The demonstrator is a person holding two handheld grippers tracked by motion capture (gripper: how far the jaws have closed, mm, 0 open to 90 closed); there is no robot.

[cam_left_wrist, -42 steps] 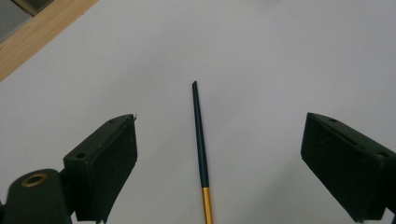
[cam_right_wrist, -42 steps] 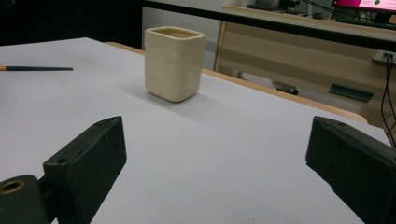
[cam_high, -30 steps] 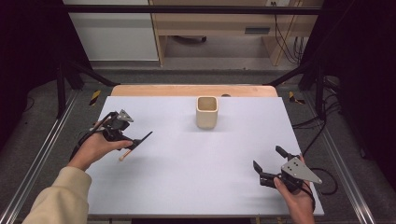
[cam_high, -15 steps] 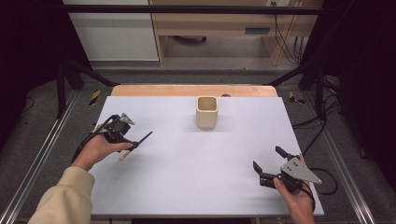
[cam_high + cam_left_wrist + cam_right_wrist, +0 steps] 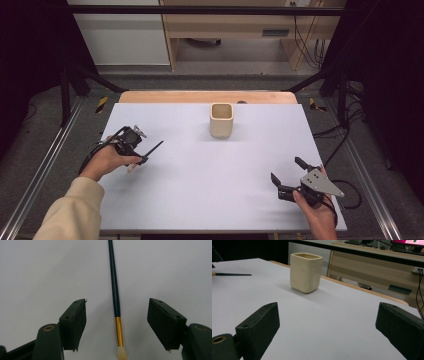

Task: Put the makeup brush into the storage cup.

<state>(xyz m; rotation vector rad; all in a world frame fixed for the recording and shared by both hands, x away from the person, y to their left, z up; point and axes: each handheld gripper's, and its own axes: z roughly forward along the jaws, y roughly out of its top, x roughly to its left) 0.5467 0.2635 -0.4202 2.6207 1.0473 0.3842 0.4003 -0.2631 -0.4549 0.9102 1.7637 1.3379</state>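
A paintbrush (image 5: 114, 285) with a dark handle, gold ferrule and pale bristles lies flat on the white table (image 5: 210, 180). It shows at the left (image 5: 151, 150) in the high view. My left gripper (image 5: 117, 300) hangs open above it, one jaw on each side of the ferrule, not touching it. A hand holds that left gripper (image 5: 134, 149) over the brush's bristle end. A cream square cup (image 5: 221, 120) stands upright at the far middle. My right gripper (image 5: 287, 170) rests open near the front right, aimed at the cup (image 5: 305, 272), with nothing between its jaws (image 5: 329, 306).
A wooden strip (image 5: 205, 96) runs along the table's far edge. Metal rails (image 5: 45, 165) flank both sides. Cables (image 5: 345, 185) lie off the right edge. The brush handle (image 5: 232, 274) shows far left in the right gripper view.
The left hand and its gripper have shifted slightly nearer and lower over the brush's bristle end. The brush, the cup and the right gripper have not moved.
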